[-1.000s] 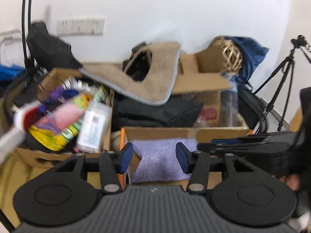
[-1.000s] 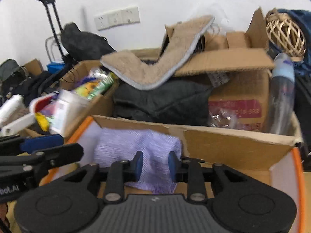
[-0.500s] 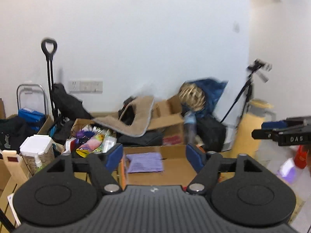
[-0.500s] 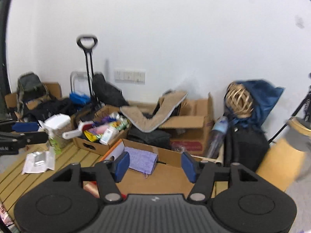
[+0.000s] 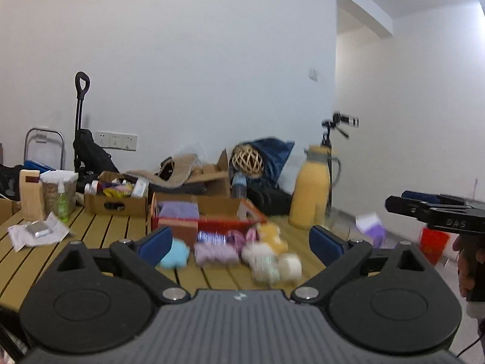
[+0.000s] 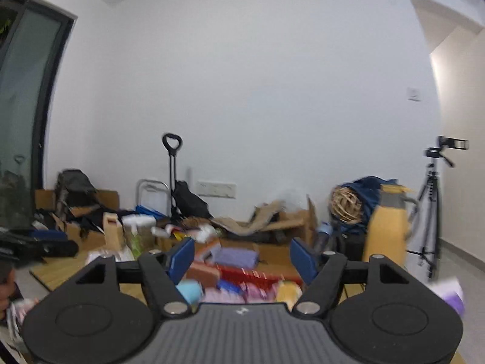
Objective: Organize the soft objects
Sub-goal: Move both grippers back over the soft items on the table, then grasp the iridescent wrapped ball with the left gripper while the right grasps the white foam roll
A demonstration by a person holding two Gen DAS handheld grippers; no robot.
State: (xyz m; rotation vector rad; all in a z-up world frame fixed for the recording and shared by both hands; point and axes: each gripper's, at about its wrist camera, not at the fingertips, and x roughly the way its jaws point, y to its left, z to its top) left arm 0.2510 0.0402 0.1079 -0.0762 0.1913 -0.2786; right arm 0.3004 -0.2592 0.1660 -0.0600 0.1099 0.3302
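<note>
A blurred cluster of soft objects lies on the slatted wooden table, just in front of an open cardboard box with a red front wall: a light-blue piece, a lilac one, a yellow one and whitish ones. Motion blur hides their exact shapes. A folded purple cloth sits inside the box at its left end.

The left gripper hangs over the near table edge, its blue pads spread wide with nothing between them; its jaws have just been opening. The right gripper also stands open and empty, facing the same box, and its jaws have likewise just been opening. In the left view it shows from the side at the right edge, carried by a hand, with the letters "DAS" on its black body.

Outward, a second cardboard box of mixed packets sits at the left of the red one, a yellow jug at its right, a wicker ball behind, and a tripod by the wall. No other writing is legible.
</note>
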